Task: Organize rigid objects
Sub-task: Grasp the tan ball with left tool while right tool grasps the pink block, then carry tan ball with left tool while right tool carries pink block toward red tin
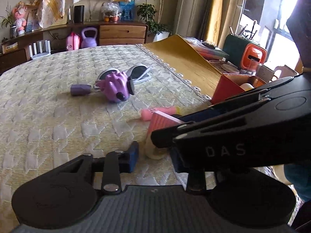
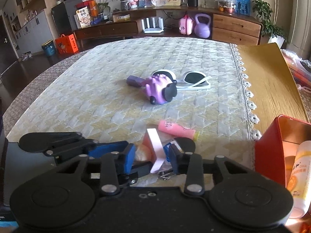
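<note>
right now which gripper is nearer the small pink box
Right. The right gripper has its fingers on either side of the small pink box; the left gripper sits just beside it.

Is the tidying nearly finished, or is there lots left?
Barely started. Done: one bottle sits in the red box. In hand: the right gripper is around a pink box. Left on the cloth: pink tube, purple toy, sunglasses.

Daylight from the bright, blown-out window (image 1: 279, 44) at right washes both fisheye views, whose edges bend and darken, with mild softness throughout and faint shadows.
</note>
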The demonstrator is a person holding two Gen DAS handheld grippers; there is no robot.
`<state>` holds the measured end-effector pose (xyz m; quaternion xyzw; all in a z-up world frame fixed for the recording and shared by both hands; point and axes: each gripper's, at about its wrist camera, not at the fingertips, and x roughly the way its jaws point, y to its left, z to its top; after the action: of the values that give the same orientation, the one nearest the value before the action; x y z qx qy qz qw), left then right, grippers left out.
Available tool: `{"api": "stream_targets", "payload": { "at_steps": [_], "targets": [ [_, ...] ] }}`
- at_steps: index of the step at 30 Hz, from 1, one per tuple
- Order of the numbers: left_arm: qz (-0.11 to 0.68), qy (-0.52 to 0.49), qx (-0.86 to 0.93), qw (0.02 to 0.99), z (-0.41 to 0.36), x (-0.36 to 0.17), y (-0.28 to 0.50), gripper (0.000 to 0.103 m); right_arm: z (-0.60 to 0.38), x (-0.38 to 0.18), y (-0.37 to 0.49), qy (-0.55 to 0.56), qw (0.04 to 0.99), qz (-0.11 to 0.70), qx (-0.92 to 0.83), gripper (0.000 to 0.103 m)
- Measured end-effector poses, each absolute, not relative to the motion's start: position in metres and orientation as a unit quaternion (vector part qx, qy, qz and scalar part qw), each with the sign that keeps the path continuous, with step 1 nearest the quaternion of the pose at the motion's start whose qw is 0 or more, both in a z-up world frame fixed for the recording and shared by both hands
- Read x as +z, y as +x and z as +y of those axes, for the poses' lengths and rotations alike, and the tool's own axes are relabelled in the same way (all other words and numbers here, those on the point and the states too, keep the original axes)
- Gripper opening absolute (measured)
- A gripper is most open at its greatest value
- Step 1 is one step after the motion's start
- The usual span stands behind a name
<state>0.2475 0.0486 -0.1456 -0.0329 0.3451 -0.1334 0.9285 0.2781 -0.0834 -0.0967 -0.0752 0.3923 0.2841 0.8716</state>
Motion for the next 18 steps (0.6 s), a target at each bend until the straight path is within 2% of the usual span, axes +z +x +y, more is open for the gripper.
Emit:
{"api": "stream_targets", "payload": {
  "at_steps": [10, 18],
  "targets": [
    [0.348, -0.030, -0.124, 0.929, 0.048, -0.143, 0.242, 0.027, -0.085, -0.091, 0.269, -0.073, 0.877, 0.380, 0.283, 0.010],
    [0.350, -0.033, -0.119, 0.929, 0.053, -0.132, 0.225, 0.027, -0.094, -0.078, 0.251, -0.077, 0.886, 0.360, 0.281, 0.009]
  ]
}}
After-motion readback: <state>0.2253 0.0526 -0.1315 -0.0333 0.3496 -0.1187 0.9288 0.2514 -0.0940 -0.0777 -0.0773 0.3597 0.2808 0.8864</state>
